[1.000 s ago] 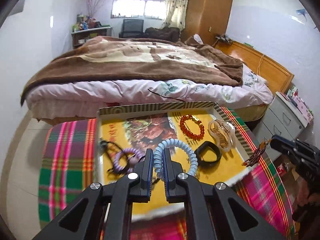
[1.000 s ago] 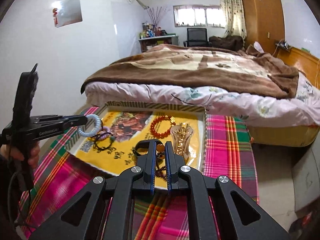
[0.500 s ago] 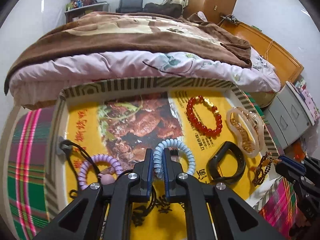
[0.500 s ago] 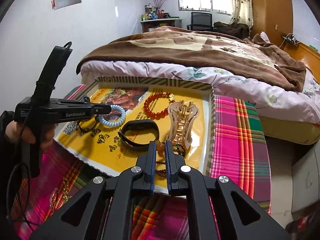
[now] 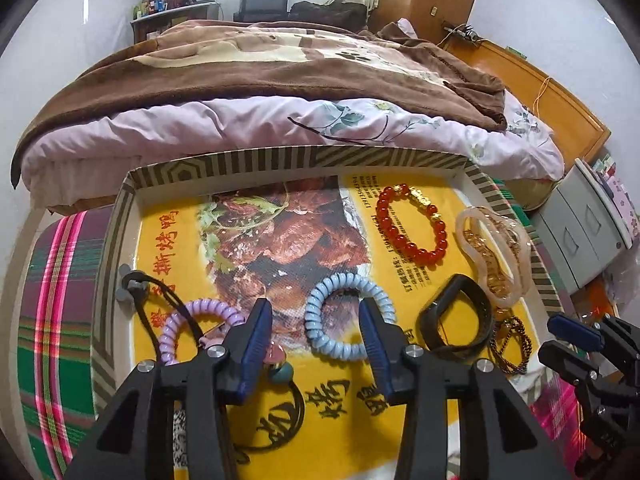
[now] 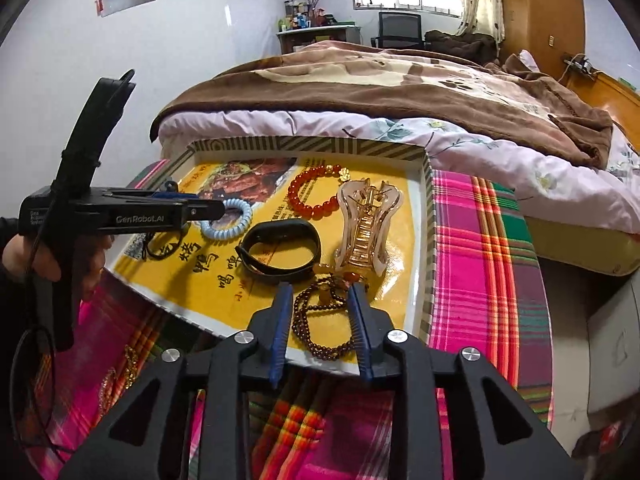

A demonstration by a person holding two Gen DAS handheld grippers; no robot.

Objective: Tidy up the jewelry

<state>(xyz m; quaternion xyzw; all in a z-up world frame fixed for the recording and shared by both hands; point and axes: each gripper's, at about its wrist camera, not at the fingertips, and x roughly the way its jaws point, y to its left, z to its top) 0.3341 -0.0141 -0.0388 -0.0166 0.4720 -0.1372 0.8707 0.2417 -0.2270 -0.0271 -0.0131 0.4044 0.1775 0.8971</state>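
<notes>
A blue coil hair tie (image 5: pixel 342 353) lies flat in the patterned-rim tray (image 5: pixel 304 158). My left gripper (image 5: pixel 314 306) straddles it with its jaws opening, and the pads are off it. In the right wrist view a brown bead bracelet (image 6: pixel 316 350) rests at the tray's near edge. My right gripper (image 6: pixel 321 288) stands over it, jaws opening and clear of the beads. The tray also holds a red bead bracelet (image 5: pixel 424 258), a clear hair claw (image 5: pixel 496 256), a black band (image 5: pixel 430 316) and a purple coil (image 5: pixel 200 304).
The tray sits on a plaid cloth (image 5: pixel 52 280) in front of a bed (image 5: pixel 280 120). A grey drawer unit (image 5: pixel 580 236) stands at the right. Gold jewelry (image 6: pixel 128 360) lies on the cloth left of the tray. A hand (image 6: pixel 24 252) holds the left gripper.
Both grippers came down to the tray and went from shut to open. The blue coil and the brown beads left the pads and now lie on the tray.
</notes>
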